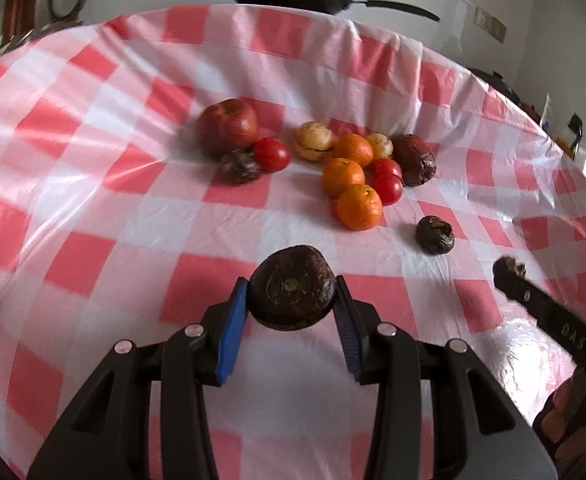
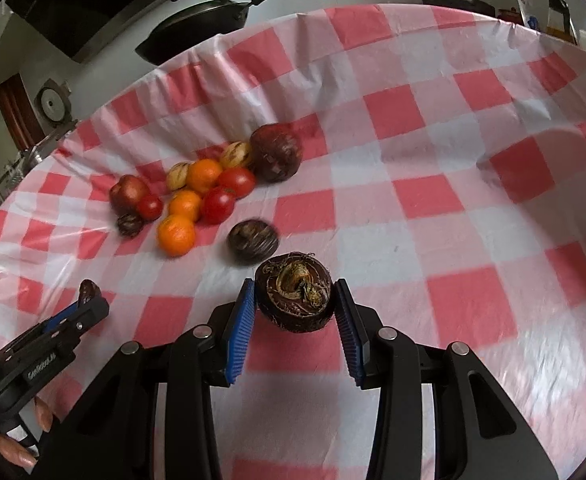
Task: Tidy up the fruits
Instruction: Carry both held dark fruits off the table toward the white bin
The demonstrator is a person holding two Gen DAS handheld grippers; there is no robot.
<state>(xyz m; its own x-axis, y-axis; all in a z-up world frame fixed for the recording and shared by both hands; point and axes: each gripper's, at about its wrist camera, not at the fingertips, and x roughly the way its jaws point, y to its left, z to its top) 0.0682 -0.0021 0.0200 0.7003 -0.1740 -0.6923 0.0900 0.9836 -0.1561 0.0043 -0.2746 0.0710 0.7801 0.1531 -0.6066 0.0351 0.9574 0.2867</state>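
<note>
Above the near bench (image 1: 133,224), left gripper (image 1: 291,298) fingers (image 1: 233,320) clamp a dark round fruit (image 1: 293,290); right gripper (image 2: 295,300) fingers (image 2: 241,320) clamp a rooty dark fruit (image 2: 295,294).

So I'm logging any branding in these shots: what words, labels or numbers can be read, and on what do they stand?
"DAS": white letters on the black arm of the right gripper, left wrist view; the rest is cut off.
White lettering on the side of the left gripper, right wrist view: too blurred to read.
Packages beyond the table's far edge: print too small to read.
Nothing else carries text.
</note>
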